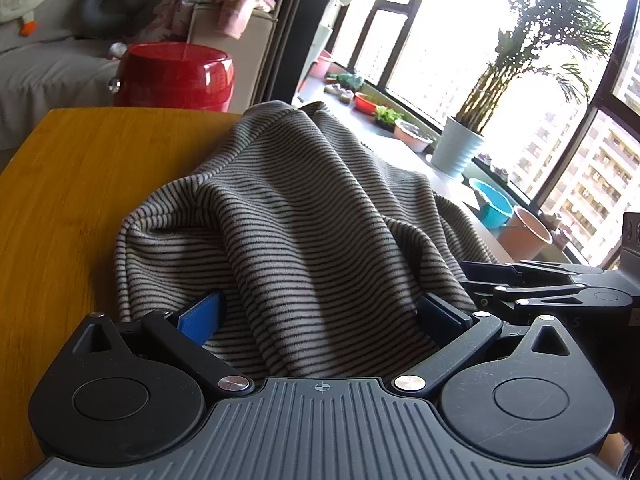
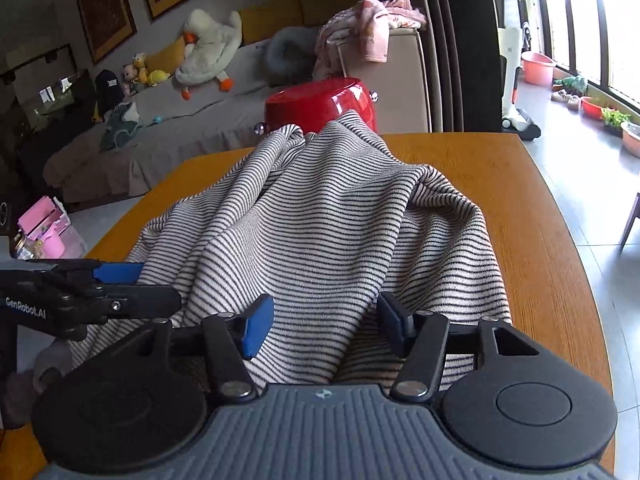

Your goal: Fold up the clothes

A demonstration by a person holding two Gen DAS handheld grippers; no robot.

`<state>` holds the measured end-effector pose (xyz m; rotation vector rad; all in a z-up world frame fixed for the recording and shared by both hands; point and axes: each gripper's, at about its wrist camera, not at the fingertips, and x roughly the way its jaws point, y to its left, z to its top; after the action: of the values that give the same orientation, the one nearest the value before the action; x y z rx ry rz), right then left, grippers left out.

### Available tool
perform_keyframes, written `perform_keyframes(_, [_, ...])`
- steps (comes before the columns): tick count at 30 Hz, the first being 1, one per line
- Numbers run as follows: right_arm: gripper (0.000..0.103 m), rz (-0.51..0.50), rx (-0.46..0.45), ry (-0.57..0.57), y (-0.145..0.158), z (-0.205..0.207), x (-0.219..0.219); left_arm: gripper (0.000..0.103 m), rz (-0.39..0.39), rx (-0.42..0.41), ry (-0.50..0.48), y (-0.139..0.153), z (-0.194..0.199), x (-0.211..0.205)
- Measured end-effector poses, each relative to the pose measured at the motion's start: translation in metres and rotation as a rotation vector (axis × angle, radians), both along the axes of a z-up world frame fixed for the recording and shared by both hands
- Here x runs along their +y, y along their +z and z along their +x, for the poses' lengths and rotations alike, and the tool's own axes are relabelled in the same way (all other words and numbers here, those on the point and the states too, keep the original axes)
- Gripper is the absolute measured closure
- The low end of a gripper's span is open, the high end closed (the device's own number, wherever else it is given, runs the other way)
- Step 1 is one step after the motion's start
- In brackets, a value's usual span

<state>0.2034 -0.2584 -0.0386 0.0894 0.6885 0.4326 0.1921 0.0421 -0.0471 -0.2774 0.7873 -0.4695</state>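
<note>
Left gripper [image 1: 320, 316]: blue fingers [image 1: 200, 316] spread wide, a thick fold of one striped garment [image 1: 304, 216] bunched between them; whether gripped or merely straddled, cannot tell. Right gripper [image 2: 324, 324] just beside it: fingers [image 2: 256, 328] likewise spread, a ridge of the same cloth running up between them, near but not visibly pressed.

One garment only, grey-and-black striped knit, heaped across the wooden counter [image 1: 80, 168], near hem at the two grippers, far end peaking toward the counter's far edge. One red tub [image 1: 176, 74] beyond the counter, by the sofa [image 2: 168, 132]; one pile of pink laundry [image 2: 372, 28] on the sofa arm.

By the look of it, soft, light, limp fabric, likely slightly stretchy: prone to sagging and sliding rather than holding a crease, no risk of breakage. Best taken at the near hem or at two corners, one per gripper, well apart, so the cloth hangs flat before folding. Folding apparently not yet done; garment still rumpled, no clean edges showing.
</note>
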Motion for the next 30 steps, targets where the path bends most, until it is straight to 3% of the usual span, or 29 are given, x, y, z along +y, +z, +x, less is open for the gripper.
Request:
perform_keyframes(5, [0.045, 0.006, 0.053, 0.053, -0.004, -0.028, -0.008, 0.0, -0.067, 0.044, -0.023, -0.001, -0.021, 0.011])
perform_keyframes(9, [0.045, 0.009, 0.044, 0.065, -0.003, -0.052, -0.012, 0.002, -0.132, 0.084, -0.014, -0.001, -0.028, 0.019])
perform_keyframes(10, [0.045, 0.007, 0.039, 0.067, -0.003, -0.057, -0.012, 0.006, -0.15, 0.094, -0.006, -0.002, -0.023, 0.019])
perform_keyframes(12, [0.044, 0.016, 0.036, 0.059, -0.003, -0.057, -0.012, 0.035, -0.175, 0.103, 0.006, -0.003, -0.014, 0.017])
perform_keyframes(19, [0.043, 0.021, 0.006, 0.054, -0.005, -0.062, -0.012, 0.037, -0.096, 0.046, -0.002, -0.004, -0.001, -0.008])
perform_keyframes(20, [0.042, 0.019, 0.001, 0.053, -0.005, -0.063, -0.011, 0.05, -0.086, 0.027, 0.014, 0.0, -0.001, -0.006])
perform_keyframes(21, [0.043, 0.018, -0.004, 0.052, -0.005, -0.064, -0.011, 0.07, -0.076, 0.007, 0.03, 0.005, 0.0, -0.003])
perform_keyframes(23, [0.043, 0.015, -0.014, 0.051, -0.006, -0.065, -0.01, 0.086, -0.057, -0.031, 0.061, 0.014, 0.0, 0.002])
perform_keyframes(28, [0.044, -0.026, -0.028, 0.049, -0.003, -0.068, -0.006, 0.088, -0.005, -0.112, 0.176, 0.034, 0.005, 0.031])
perform_keyframes(30, [0.057, -0.059, -0.046, 0.044, 0.004, -0.067, -0.004, 0.088, 0.018, -0.137, 0.238, 0.042, 0.008, 0.049])
